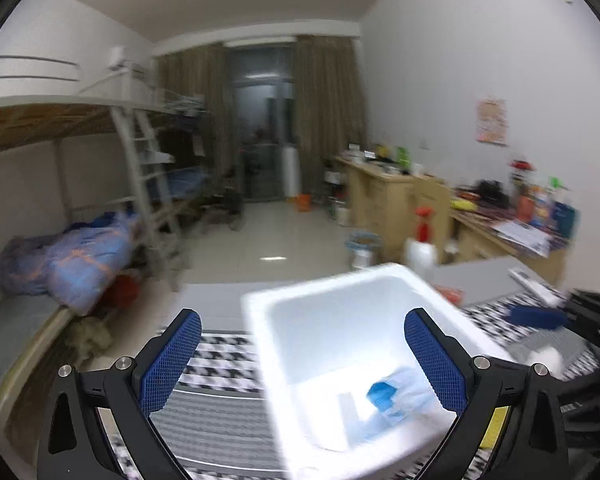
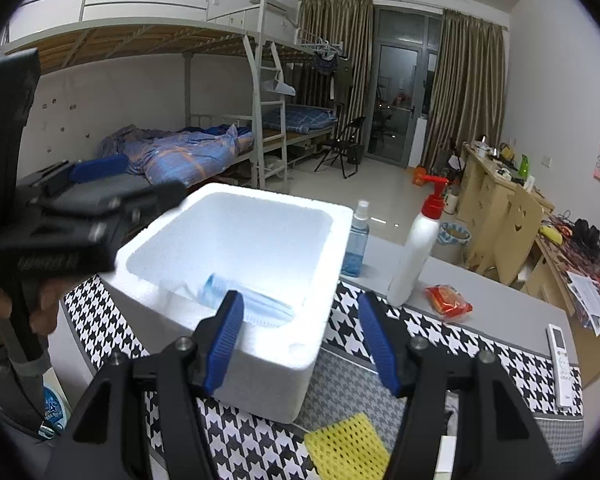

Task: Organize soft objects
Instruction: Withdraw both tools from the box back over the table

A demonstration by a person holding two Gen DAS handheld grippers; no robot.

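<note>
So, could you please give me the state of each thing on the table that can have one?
Foam box: lid off, upright, a blue face mask lying inside.
Left gripper: open, holding nothing, above the box.
Right gripper: open, holding nothing, at the box's near corner.
Pump bottle: upright, red pump on.
Spray bottle: upright, partly filled with blue liquid.
Yellow sponge: flat on the cloth.
Red packet: lying flat; whether sealed, unclear.

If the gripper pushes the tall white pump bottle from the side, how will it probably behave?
The pump bottle is tall and narrow on a small base, so it would likely tip rather than slide. Its smooth plastic looks slippery for the pads. The blue spray bottle stands close beside it and might get knocked.
</note>
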